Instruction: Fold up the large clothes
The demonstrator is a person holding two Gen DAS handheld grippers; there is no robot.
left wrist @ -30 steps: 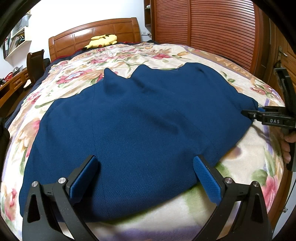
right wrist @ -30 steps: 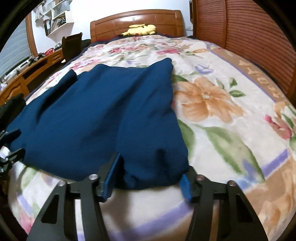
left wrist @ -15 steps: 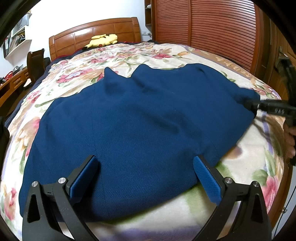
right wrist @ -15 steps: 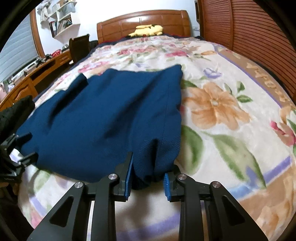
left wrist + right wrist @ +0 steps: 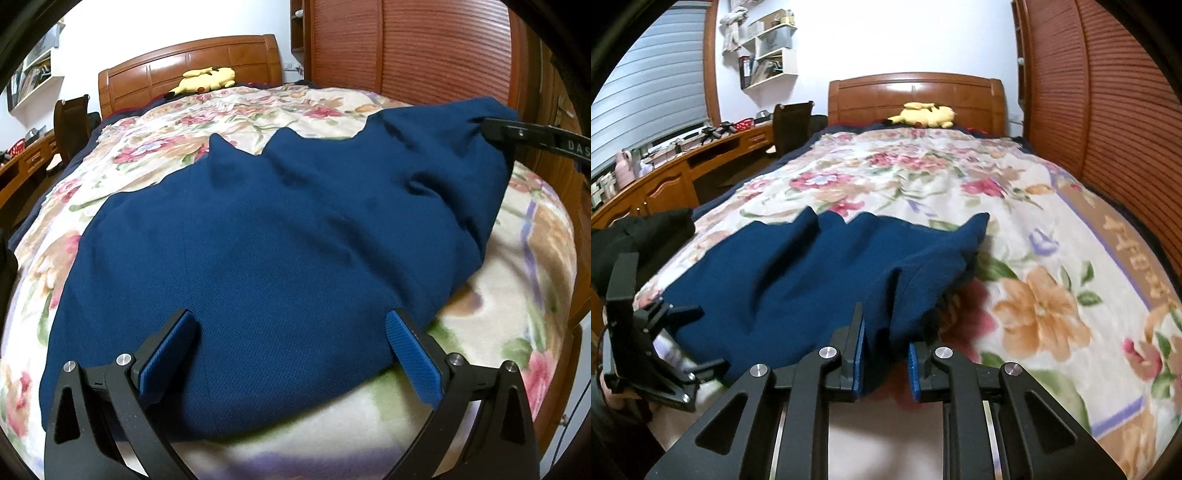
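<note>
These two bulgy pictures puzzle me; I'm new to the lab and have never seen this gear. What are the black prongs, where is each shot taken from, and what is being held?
No robot here: a person holds a hand-operated two-finger clamp in each hand, and each clamp carries a wide-angle camera looking along its fingers.

In the left wrist view, the left gripper is wide open, its blue pads over the near edge of a dark blue garment spread on a floral blanket.

In the right wrist view, the right gripper has a bunched corner of that garment between its nearly closed pads, lifted off the blanket. The same clamp shows from the side in the left view.

A yellow plush toy lies by the headboard.
</note>
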